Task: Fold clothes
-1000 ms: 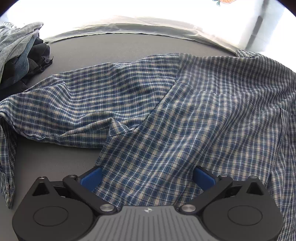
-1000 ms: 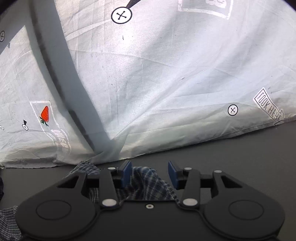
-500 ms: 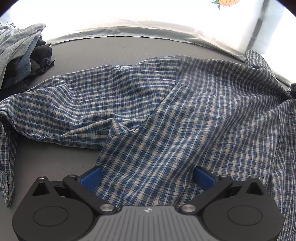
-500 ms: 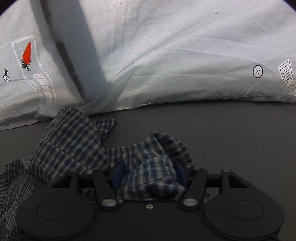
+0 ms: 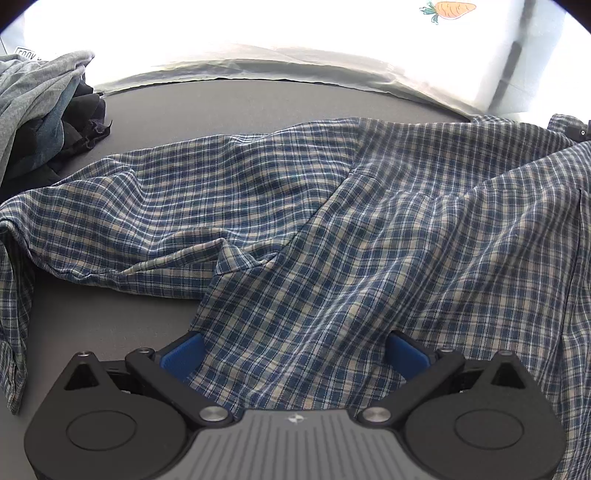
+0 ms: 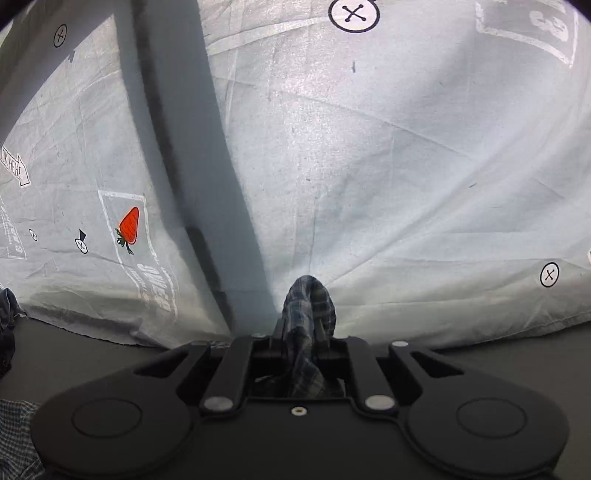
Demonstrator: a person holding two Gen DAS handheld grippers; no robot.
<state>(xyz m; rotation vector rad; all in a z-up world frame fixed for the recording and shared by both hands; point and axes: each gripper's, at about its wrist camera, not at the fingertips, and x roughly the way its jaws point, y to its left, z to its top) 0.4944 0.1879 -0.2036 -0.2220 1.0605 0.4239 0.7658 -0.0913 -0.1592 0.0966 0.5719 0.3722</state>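
Note:
A blue and beige plaid shirt (image 5: 332, 221) lies rumpled across the grey table (image 5: 221, 107), one sleeve stretched to the left. My left gripper (image 5: 295, 354) hovers over the shirt's near edge. It is open wide, and cloth lies between its blue pads (image 5: 183, 356) without being pinched. In the right wrist view my right gripper (image 6: 306, 332) has its jaws closing tight on a bunched fold of the shirt (image 6: 308, 299), which sticks up between the fingers. More plaid cloth shows at the lower left corner (image 6: 16, 435).
A pile of grey and dark clothes (image 5: 37, 110) sits at the table's far left. A white printed sheet (image 6: 369, 184) hangs behind the table, with a carrot picture (image 5: 448, 9) and a strawberry picture (image 6: 129, 225). A dark upright band (image 6: 177, 147) crosses it.
The right gripper's jaws closed on the shirt fold that lay loosely between them. Its view swung up toward the sheet. The shirt's far right corner shifted right. The left gripper stayed put.

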